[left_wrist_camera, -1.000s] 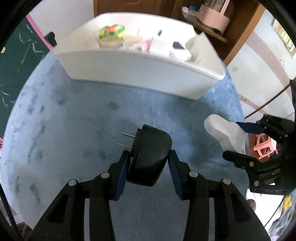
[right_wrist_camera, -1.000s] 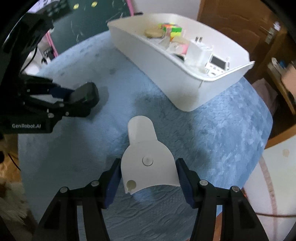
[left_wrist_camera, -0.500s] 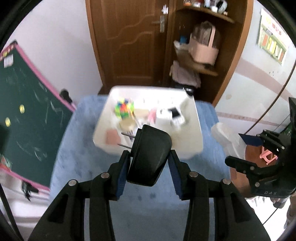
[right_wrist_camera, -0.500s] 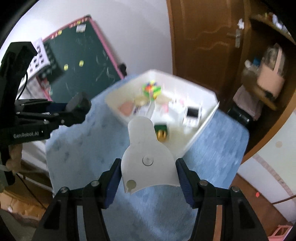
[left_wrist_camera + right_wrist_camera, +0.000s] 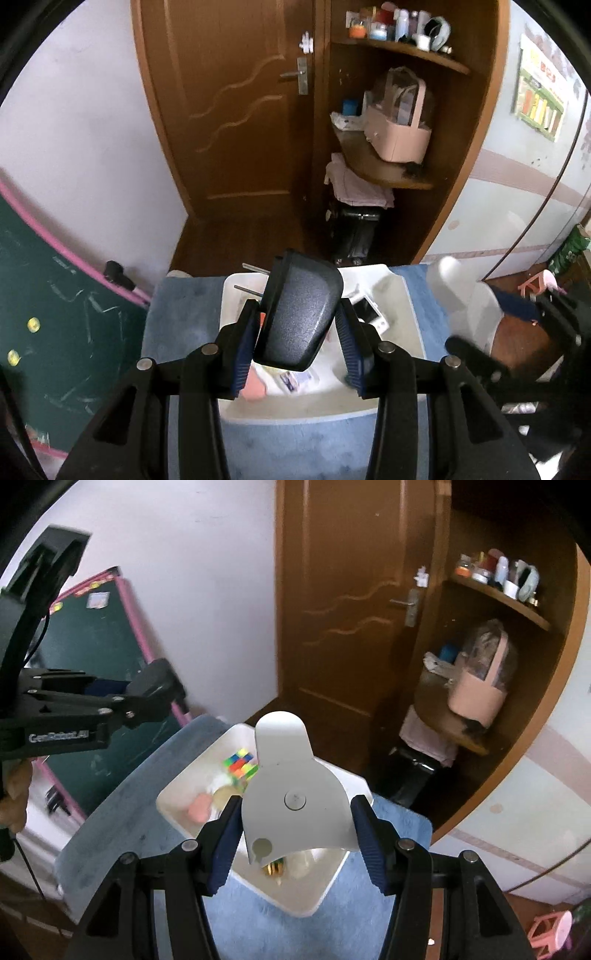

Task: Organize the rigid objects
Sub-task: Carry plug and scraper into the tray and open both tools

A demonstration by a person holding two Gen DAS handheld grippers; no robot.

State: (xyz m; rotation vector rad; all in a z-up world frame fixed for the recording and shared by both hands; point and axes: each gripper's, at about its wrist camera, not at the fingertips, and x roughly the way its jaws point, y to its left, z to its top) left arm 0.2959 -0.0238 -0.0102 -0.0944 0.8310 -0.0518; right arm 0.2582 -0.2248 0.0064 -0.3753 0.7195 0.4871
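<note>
Both grippers clamped – left gripper (image 5: 297,328) on black plug (image 5: 299,314), right gripper (image 5: 291,830) on white scoop (image 5: 291,794) – white bin (image 5: 207,786) directly below, ahead.

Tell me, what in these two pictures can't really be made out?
- Left view: the black plug adapter in the left tongs hides most of what lies in the white bin.
- Left view: the right tongs and their white piece are blurred and partly cut off by the edge.
- Right view: the white plastic piece covers the bin's middle; only the colour cube reads clearly.
- Shelf bottles: too small to identify.
</note>
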